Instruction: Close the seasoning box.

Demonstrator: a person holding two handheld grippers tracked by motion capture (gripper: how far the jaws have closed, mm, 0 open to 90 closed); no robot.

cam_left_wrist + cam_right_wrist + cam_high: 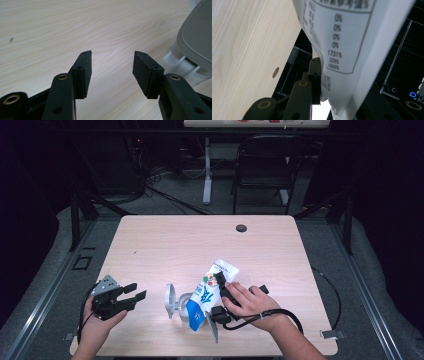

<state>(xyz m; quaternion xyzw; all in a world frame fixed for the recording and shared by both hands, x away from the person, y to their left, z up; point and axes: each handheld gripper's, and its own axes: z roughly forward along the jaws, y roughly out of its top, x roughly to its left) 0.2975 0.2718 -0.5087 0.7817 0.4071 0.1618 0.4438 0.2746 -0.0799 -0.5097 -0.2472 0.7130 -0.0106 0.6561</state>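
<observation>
On the near half of the pale wooden table (165, 240), seen from the high view:

Item in hand: white, blue and green printed plastic pouch (207, 292), lying slantwise, its white end pointing away from the person, its blue end low over the bowl.

Pouch, position: near edge of the table, a little right of centre, resting on the bowl's rim; one side is caught by the right gripper.

Pouch, detail: in the right gripper view its white back panel (347, 42) carries a printed table of percentages and hangs across the frame, pressed against the one jaw pad seen there.

Right gripper: black two-jaw gripper (221, 285) in the person's right hand (250, 302); jaws clenched on the pouch's right edge, near its white end. The far jaw is hidden behind the pouch in the gripper's own view.

Right gripper, cable: black cable (280, 312) loops from the hand toward the table's right edge.

Left gripper: black two-jaw gripper with a grey three-cornered plate (131, 295), held in the person's left hand (100, 320) at the near left corner of the table; jaws released, wide apart, nothing between them.

Left gripper, own view: both black pads (86, 72) stand apart over bare wood, the bowl just to the right.

Vessel: grey plastic bowl with a hinged round lid standing open (176, 302), beneath the pouch's blue end; its grey lid and ribbed white wall (195, 42) are seen close.

Table, feature: dark round cable hole (241, 228) near the far edge, well apart from the work.

Beyond the table: black folding chair (262, 162) on the grey floor.
</observation>
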